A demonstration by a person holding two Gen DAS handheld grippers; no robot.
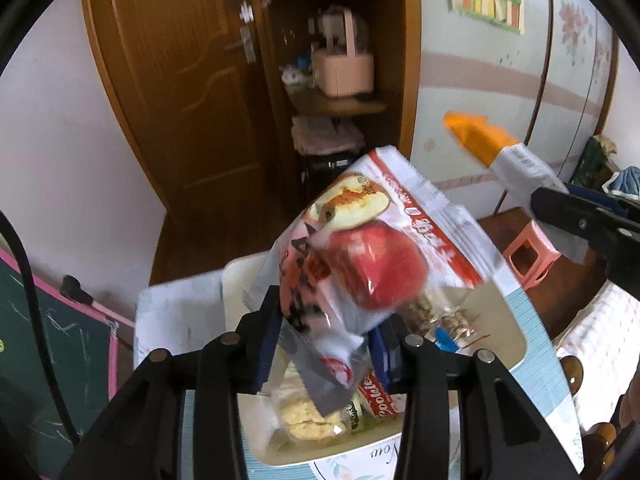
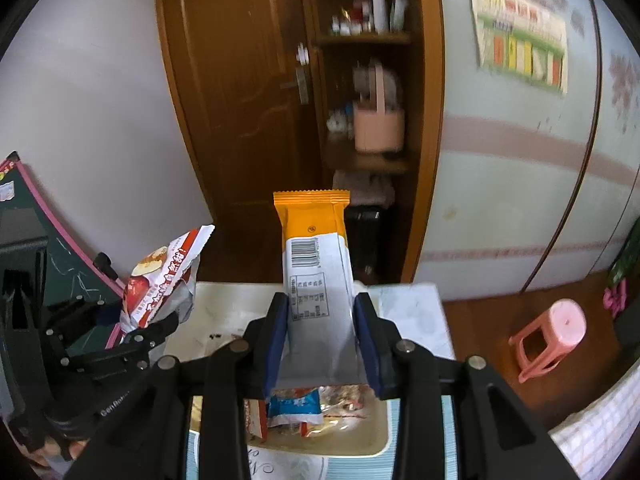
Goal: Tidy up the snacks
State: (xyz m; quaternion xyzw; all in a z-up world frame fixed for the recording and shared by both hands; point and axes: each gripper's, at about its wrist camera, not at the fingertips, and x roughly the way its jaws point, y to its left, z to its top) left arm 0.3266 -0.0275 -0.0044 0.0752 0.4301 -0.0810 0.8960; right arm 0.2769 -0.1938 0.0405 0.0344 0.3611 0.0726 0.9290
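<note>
Black left fingers (image 1: pixel 326 344) clamp an apple snack bag (image 1: pixel 360 256); right fingers (image 2: pixel 322 340) clamp an orange-and-white packet (image 2: pixel 316 272). Both hang above a tray (image 2: pixel 380 446) of snacks on the white counter (image 2: pixel 412 308), facing a wooden door (image 2: pixel 240 120), shelves and pink stool (image 2: pixel 554 334).

A red-and-white apple snack bag (image 1: pixel 360 264) stands tilted toward one o'clock above the tray (image 1: pixel 516 344). An orange-and-white wrapped bar (image 2: pixel 316 280) stands upright, barcode side showing, orange crimped end at twelve o'clock. In the cream tray lie a blue-wrapped sweet (image 2: pixel 294 404), a cookie packet (image 1: pixel 374 398) and pale biscuits (image 1: pixel 308 420).
</note>
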